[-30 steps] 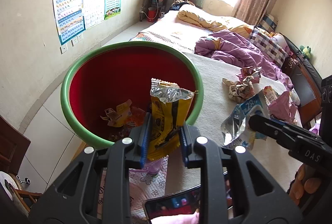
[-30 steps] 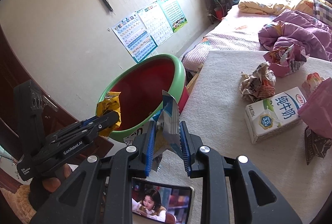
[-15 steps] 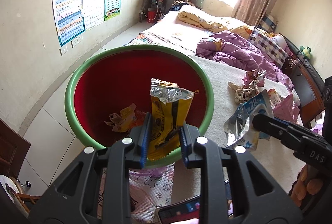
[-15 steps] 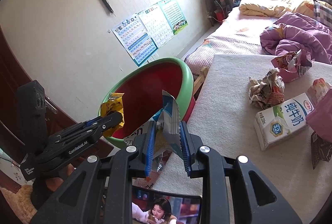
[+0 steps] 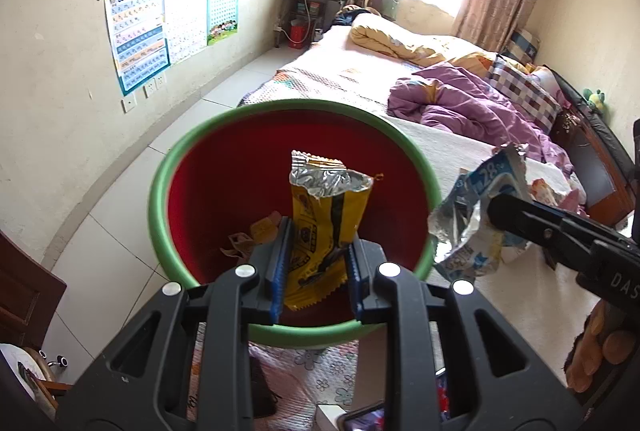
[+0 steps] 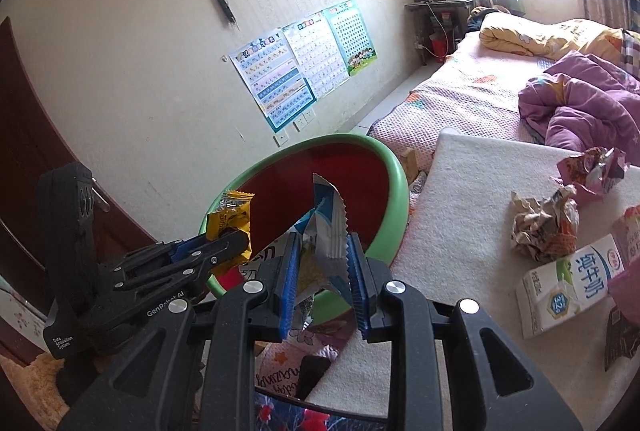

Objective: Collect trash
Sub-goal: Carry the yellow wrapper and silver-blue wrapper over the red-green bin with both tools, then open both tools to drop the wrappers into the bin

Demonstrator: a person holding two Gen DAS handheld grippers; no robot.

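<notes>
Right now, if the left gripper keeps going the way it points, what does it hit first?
Probably the red inner wall of the green-rimmed bin: the left gripper, shut on the yellow wrapper, aims into its mouth. Depth is unclear; scraps lie inside.

The right claw [image 6: 325, 273] pinches a blue-white wrapper [image 6: 325, 231] (crumpled). Beyond it sits the green-rimmed bin [image 6: 394, 199]; the left claw [image 6: 234, 245], off to its left, grips a yellow packet [image 6: 232, 221].
</notes>
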